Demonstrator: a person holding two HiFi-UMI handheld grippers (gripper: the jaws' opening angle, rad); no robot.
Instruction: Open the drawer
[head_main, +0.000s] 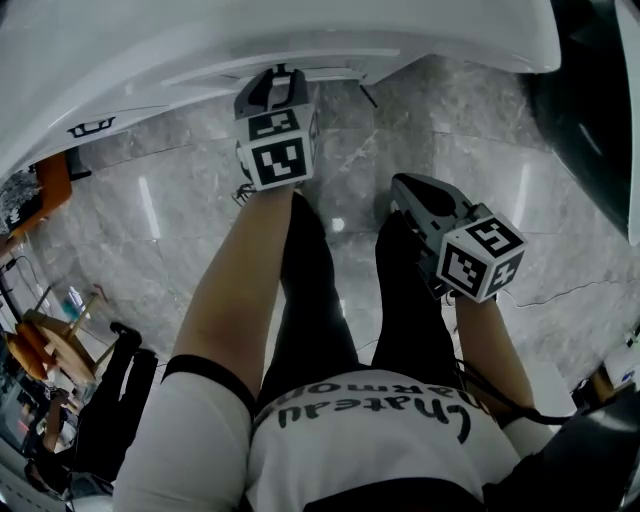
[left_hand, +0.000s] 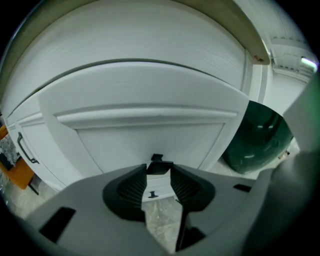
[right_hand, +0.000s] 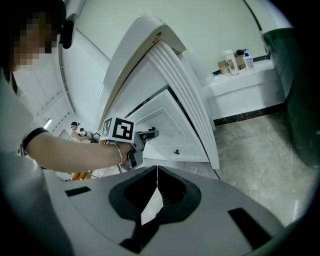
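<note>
A white cabinet (head_main: 120, 60) carries a panelled drawer front (left_hand: 150, 132) with a small black handle (left_hand: 157, 159). My left gripper (left_hand: 157, 168) has this handle between its jaw tips, and both tips touch it. From the head view the left gripper (head_main: 283, 72) reaches under the cabinet's edge. The right gripper view shows the left gripper (right_hand: 149, 133) against the drawer front (right_hand: 167, 122). My right gripper (head_main: 400, 186) hangs over the floor away from the cabinet. In its own view the right gripper (right_hand: 157, 175) is shut and holds nothing.
A lower drawer has its own black knob (left_hand: 153, 194). A dark green bin (left_hand: 260, 135) stands right of the cabinet. Bottles (right_hand: 235, 61) sit on a white ledge. An orange chair (head_main: 50, 185) is at the left. The floor (head_main: 180, 230) is grey marble.
</note>
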